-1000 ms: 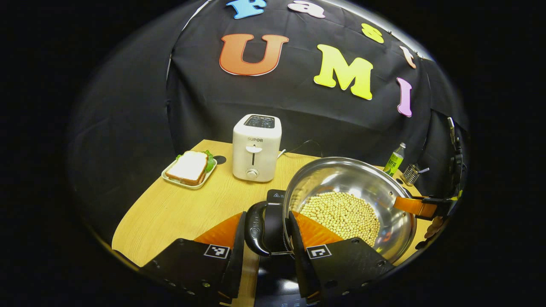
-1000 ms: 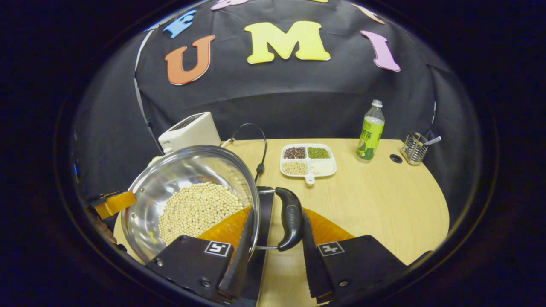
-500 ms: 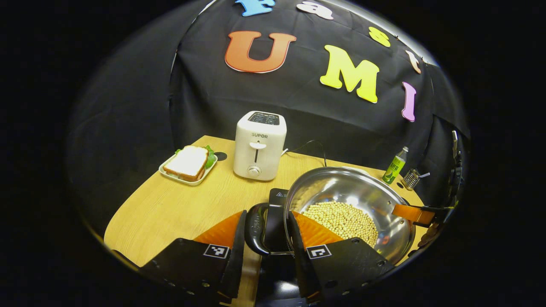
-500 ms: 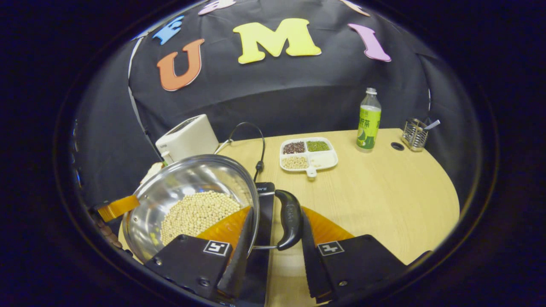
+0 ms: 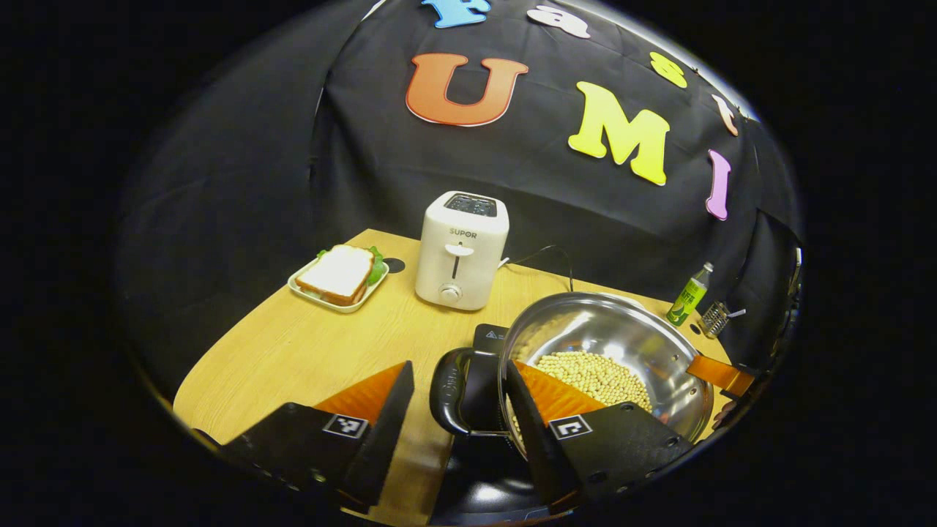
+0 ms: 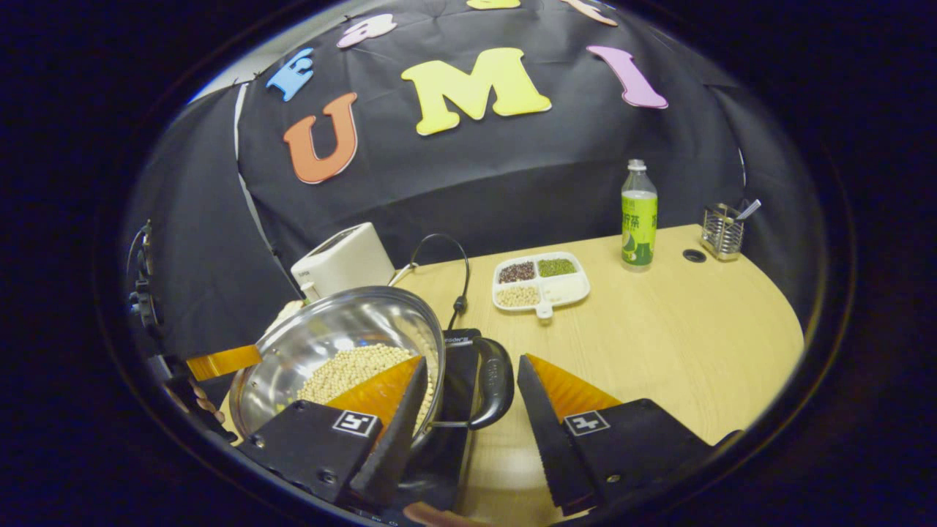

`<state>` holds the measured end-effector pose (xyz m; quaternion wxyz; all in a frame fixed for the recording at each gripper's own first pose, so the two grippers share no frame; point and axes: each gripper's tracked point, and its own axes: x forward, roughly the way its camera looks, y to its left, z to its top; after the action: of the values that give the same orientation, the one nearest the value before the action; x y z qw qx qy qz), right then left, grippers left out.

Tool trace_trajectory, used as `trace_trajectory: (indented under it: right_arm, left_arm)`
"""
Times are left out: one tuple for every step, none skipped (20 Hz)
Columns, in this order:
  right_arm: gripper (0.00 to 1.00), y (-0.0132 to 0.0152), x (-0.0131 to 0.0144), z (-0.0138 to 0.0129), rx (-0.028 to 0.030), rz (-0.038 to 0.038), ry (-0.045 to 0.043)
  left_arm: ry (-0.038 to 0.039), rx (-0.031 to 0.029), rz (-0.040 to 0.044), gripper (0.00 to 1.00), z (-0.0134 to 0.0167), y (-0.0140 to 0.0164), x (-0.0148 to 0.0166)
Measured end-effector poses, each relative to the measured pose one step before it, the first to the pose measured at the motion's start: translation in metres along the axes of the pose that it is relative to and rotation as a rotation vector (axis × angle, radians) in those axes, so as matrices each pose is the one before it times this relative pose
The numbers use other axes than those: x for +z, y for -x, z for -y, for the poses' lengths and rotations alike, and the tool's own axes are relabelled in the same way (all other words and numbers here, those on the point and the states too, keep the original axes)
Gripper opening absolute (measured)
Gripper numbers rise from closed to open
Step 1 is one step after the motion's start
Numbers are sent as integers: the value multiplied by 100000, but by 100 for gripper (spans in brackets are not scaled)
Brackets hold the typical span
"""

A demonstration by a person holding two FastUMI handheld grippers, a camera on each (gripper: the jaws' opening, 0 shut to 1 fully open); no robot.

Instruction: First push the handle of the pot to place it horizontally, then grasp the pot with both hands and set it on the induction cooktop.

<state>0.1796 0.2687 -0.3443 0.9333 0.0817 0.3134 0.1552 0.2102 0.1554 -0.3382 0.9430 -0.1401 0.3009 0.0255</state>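
pot (image 5: pixel 607 359): sitting on the induction cooktop (image 5: pixel 489 340), soybeans inside, my two side handles lined up left-right
left hand-held gripper (image 5: pixel 457 399): spread apart around its handle (image 5: pixel 448 391)
right hand-held gripper (image 6: pixel 472 384): same, apart around the other handle (image 6: pixel 498 380)

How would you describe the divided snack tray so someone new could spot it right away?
On the wooden table, look past the steel pot toward the back wall, left of the green bottle. The white divided tray lies flat there, with dark, green and pale grains in separate compartments and a stubby handle.
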Motion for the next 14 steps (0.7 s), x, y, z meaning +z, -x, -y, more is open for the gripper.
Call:
trace_trajectory:
  right_arm:
    - [82, 449, 610, 59, 362, 2174, 1831]
    - [91, 514, 532, 122, 236, 1816, 1701]
    - [92, 376, 367, 177, 209, 1476, 1072]
    - [92, 469, 296, 144, 122, 1406, 884]
    - [92, 421, 152, 178, 101, 727, 568]
    - [93, 555, 151, 317, -411, 604, 551]
    - [94, 661, 326, 328, -783, 1402, 634]
    - [92, 661, 423, 256, -419, 1734, 591]
    - [94, 808, 472, 206, -676, 1520, 1021]
    - [94, 934, 546, 154, -340, 1681, 958]
    - [93, 934, 790, -46, -94, 2006, 795]
    - [94, 911, 670, 175, -1102, 1378, 850]
    - [94, 995, 748, 10, 7, 1706, 1038]
    - [95, 882, 822, -187, 62, 1389, 1187]
  left_arm:
    - [-174, 1043, 1186, 82, -128, 289, 121]
    - [-833, 1102, 1593, 89, -139, 413, 373]
    - [-1274, 2277, 1858, 90, -497, 428, 371]
    - [-887, 866, 1528, 94, -182, 530, 339]
    - [-486, 1313, 1631, 95, -214, 419, 520]
    - [-634, 632, 1812, 96, -79, 453, 513]
    - [-1017, 596, 1159, 96, 6, 513, 416]
    - [-895, 531, 1215, 96, -11, 619, 457]
    - [28, -119, 1563, 96, 202, 619, 548]
    - [830, -904, 1443, 96, 411, 692, 715]
    - [734, -1707, 1845, 96, 645, 922, 675]
    - [227, -1256, 1894, 96, 712, 978, 780]
    - [61, -938, 2494, 96, 435, 824, 762]
    - [201, -1008, 2965, 96, 583, 959, 997]
